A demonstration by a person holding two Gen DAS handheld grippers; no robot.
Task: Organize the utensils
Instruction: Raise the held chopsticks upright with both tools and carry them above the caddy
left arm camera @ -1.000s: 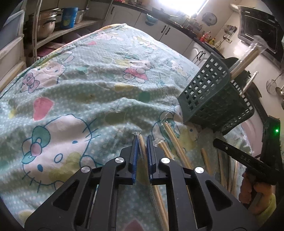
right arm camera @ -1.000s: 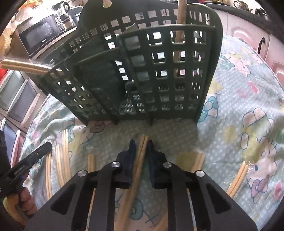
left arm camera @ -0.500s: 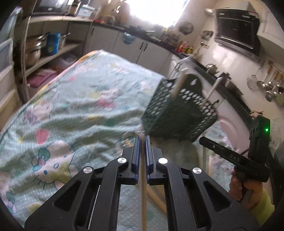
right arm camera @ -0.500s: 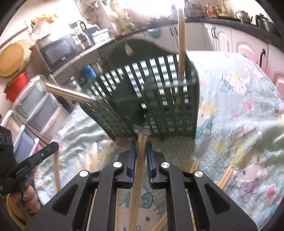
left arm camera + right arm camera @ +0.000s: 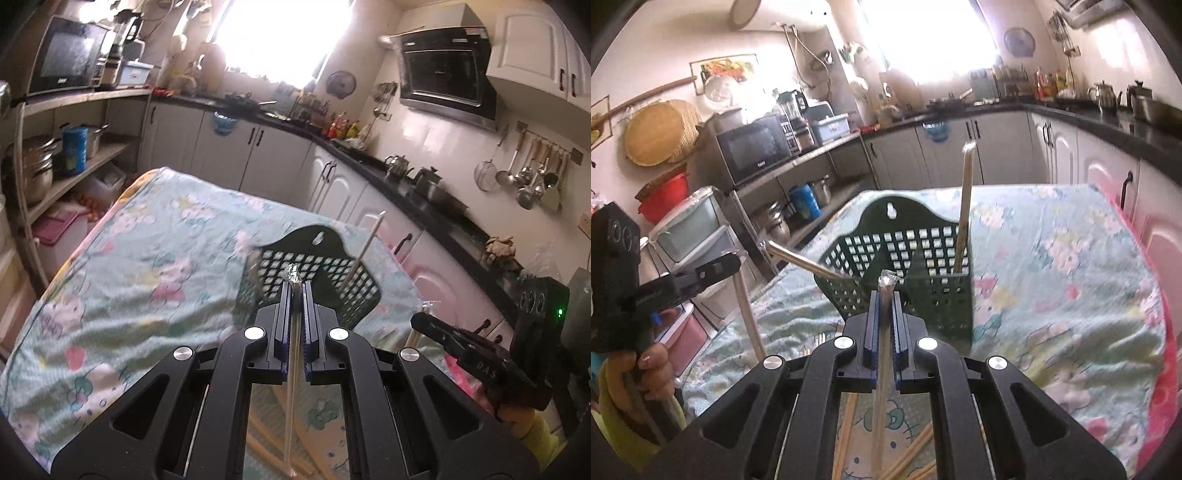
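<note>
My left gripper [image 5: 294, 288] is shut on a wrapped pair of chopsticks [image 5: 291, 369], held above the table with the wrapper end poking past the pads. In the right wrist view my right gripper [image 5: 884, 295] grips another wrapped pair of chopsticks [image 5: 881, 369], its jaws closing tight on it. The dark green slotted basket [image 5: 923, 251] stands just ahead on the cloth. It holds one upright wrapped pair [image 5: 964, 206] and one pair leaning left [image 5: 798, 258]. The basket [image 5: 314, 266] lies straight ahead of the left gripper too. Each view shows the other gripper [image 5: 424, 321] [image 5: 733, 260] off to the side.
Several loose chopsticks [image 5: 846, 424] lie on the cartoon-print tablecloth [image 5: 1071, 295] under the right gripper. Kitchen cabinets [image 5: 258, 155] and a dark counter run behind the table. Shelves with pots [image 5: 37, 173] stand to the left. A hand [image 5: 653, 369] holds the left gripper's handle.
Both grippers have risen from the cloth, each lifting its wrapped pair of chopsticks. The basket now sits lower and farther off in both views, and the kitchen behind has come into sight.
</note>
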